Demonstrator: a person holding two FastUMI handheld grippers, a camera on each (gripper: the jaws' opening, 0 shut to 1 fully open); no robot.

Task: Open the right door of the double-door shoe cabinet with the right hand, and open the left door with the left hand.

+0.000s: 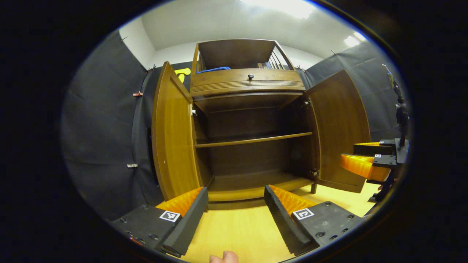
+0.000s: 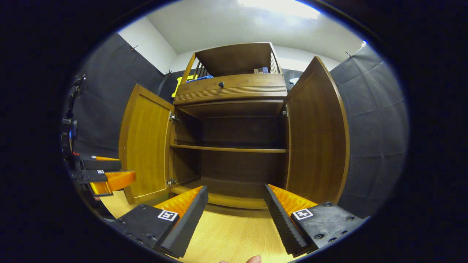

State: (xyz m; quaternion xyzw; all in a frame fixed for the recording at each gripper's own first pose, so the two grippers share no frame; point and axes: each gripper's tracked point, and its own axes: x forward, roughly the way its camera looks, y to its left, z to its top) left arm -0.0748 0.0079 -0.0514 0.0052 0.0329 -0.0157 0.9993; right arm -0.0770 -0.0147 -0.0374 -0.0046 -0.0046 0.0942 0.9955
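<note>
In the left gripper view, the left gripper (image 1: 236,215) has its fingers spread wide, holding nothing, and the left door (image 1: 173,135) of the shoe cabinet (image 1: 248,86) stands wide open.

In the right gripper view, the right gripper (image 2: 236,215) is spread too, near the open right door (image 2: 316,135). Both doors look done, so both should back away slowly without bumping them.

Items behind the top rail (image 2: 272,60) too small to identify.
</note>
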